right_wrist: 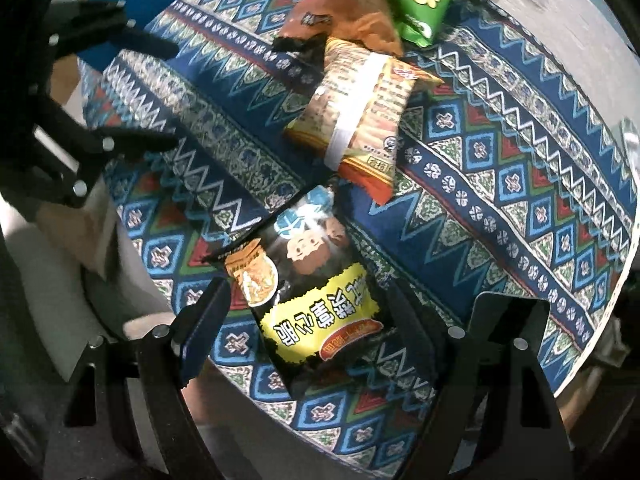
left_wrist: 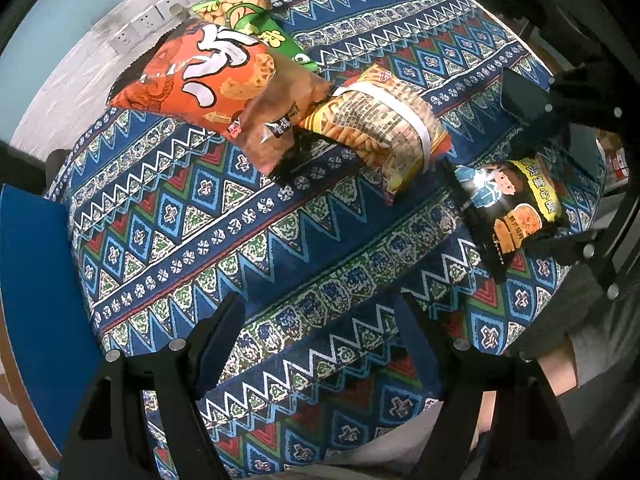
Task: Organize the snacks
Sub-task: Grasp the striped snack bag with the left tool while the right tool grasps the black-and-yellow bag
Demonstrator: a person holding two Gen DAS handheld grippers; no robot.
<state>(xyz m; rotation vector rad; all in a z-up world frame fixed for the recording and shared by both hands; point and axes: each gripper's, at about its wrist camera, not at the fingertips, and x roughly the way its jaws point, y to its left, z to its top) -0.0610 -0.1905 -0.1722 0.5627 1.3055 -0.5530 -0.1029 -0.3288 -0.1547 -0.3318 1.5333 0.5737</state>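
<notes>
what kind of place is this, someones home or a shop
Most likely a home or a small office room, not a shop: a round table under a patterned tablecloth, a few loose snack bags such as the orange one, and wall sockets on a white brick wall.

Both grippers look identical: the left gripper (left_wrist: pixel 320 344) and right gripper (right_wrist: pixel 308 328) are matte black frames with chunky angular fingers, silver round screw heads dotted along them, and dark blue pads (right_wrist: pixel 204 332) inside.
</notes>
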